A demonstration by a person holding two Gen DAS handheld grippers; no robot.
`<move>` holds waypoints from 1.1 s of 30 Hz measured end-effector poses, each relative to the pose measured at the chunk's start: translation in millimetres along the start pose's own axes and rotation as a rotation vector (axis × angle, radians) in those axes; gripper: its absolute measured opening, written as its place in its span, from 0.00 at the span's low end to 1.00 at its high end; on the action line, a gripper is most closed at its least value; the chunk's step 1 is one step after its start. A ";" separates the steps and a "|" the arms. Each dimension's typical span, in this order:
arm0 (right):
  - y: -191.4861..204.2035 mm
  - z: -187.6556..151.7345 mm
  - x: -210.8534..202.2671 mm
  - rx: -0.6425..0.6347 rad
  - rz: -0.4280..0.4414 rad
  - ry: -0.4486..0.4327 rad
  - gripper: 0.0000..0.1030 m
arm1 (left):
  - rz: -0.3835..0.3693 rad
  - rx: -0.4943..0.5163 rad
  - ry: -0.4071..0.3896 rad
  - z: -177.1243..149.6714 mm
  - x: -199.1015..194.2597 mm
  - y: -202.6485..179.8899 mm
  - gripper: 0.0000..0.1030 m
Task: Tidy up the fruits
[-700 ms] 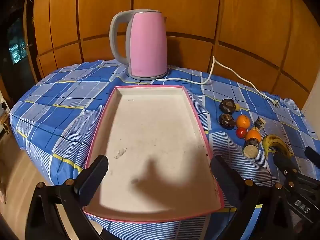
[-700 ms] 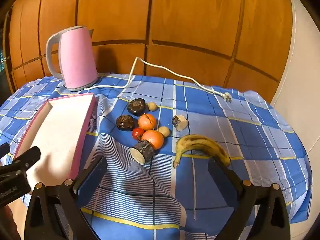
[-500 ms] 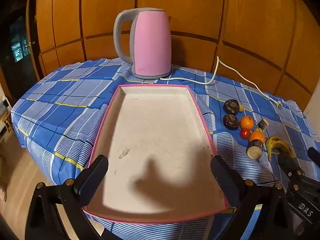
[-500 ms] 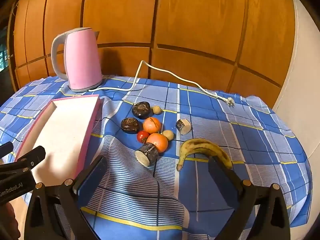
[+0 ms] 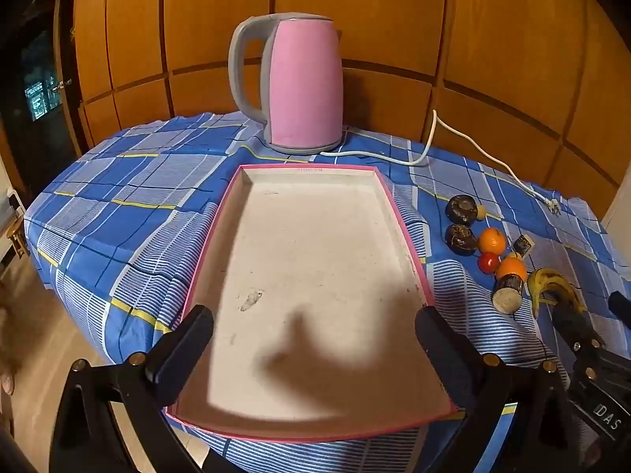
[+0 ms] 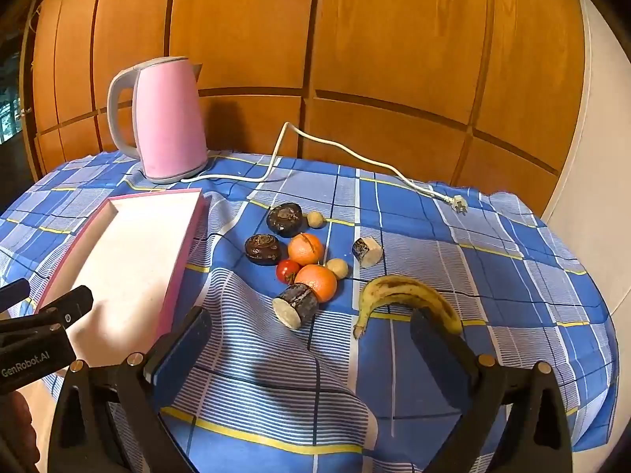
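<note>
1. Left gripper (image 5: 313,339) and right gripper (image 6: 305,335) both gape wide, holding nothing.
2. Fruits (image 6: 305,260) sit mid-frame, right of the tray (image 6: 173,272).
3. The banana (image 6: 406,295) looks soft; grab its middle gently.

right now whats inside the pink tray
No fruit: the pink tray holds only its bare white floor, with scuff marks and a shadow. The left gripper, jaws open, hides its near corners. The fruits lie on the tablecloth beside it.
</note>
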State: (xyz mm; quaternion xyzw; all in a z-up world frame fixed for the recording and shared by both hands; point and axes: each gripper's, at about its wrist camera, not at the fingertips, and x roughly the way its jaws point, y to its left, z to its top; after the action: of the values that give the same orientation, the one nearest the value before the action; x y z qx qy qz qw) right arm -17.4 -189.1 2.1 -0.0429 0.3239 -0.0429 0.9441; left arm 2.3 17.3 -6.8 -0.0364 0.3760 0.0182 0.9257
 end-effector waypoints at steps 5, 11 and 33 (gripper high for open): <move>-1.0 -0.3 1.4 0.006 0.000 0.002 0.99 | 0.003 0.009 -0.005 0.9 -1.1 -1.9 1.00; -0.7 -0.9 1.3 0.004 0.002 0.001 0.99 | 0.003 0.010 -0.006 2.2 -1.2 -2.7 1.00; 0.1 -0.3 -2.4 0.005 0.005 -0.016 0.99 | 0.005 0.010 -0.005 2.7 -1.8 -4.9 1.00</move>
State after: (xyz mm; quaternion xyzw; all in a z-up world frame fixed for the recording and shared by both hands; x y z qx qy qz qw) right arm -19.4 -188.8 3.3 -0.0403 0.3162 -0.0408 0.9470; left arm 3.2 12.7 -3.3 -0.0307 0.3738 0.0186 0.9268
